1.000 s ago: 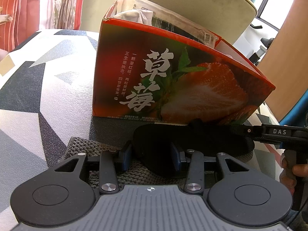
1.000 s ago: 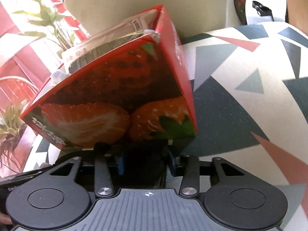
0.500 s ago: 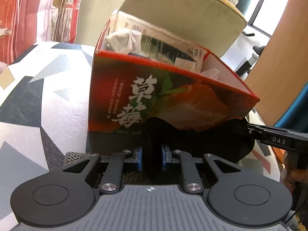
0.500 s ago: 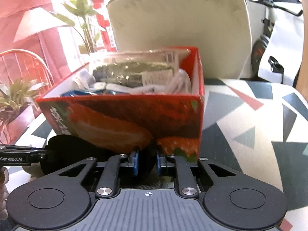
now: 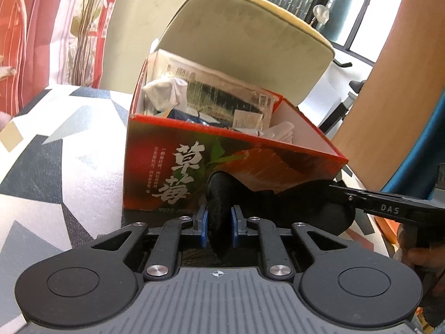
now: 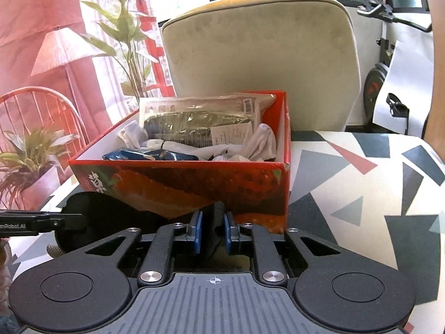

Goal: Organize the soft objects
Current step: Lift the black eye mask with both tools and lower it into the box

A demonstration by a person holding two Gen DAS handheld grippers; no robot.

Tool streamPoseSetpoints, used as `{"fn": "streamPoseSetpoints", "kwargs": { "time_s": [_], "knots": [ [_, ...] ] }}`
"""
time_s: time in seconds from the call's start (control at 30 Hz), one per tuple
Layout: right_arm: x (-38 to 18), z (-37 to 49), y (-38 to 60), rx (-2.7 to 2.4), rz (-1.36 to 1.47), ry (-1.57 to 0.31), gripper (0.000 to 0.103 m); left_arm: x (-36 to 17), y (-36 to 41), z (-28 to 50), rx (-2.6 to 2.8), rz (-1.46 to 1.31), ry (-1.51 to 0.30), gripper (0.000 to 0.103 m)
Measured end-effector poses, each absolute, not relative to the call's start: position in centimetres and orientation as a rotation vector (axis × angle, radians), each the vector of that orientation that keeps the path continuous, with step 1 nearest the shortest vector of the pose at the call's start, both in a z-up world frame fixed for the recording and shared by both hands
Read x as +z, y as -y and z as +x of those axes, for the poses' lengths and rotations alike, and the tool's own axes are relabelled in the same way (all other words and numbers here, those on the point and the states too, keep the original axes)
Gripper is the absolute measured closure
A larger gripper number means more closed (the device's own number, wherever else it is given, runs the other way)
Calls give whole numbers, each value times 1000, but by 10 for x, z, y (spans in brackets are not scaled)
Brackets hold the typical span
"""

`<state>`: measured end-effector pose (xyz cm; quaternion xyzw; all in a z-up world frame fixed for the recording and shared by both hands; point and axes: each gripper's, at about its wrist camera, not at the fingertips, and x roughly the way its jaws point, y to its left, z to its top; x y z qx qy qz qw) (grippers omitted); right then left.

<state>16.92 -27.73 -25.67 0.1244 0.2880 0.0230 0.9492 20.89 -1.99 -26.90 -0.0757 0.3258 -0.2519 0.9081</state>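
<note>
Both jaw pairs have just closed on the black eye mask [image 5: 278,203], lifting it off the table [image 5: 83,183] in front of the strawberry box [image 5: 194,167]. I have the left gripper [image 5: 218,222] and right gripper [image 6: 212,231] nearly shut, each pinching one end; boxing should follow.

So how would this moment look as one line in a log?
left gripper: shut on black pad | right gripper: shut on black pad | red box: behind, open, filled
</note>
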Motion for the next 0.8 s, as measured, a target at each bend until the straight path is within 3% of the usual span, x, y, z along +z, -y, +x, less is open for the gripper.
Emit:
{"fn": "streamPoseSetpoints", "kwargs": {
  "time_s": [0.8],
  "knots": [
    [-205, 161, 268, 82, 220, -440, 89, -211, 9, 203, -533, -152, -483, 88]
  ]
}}
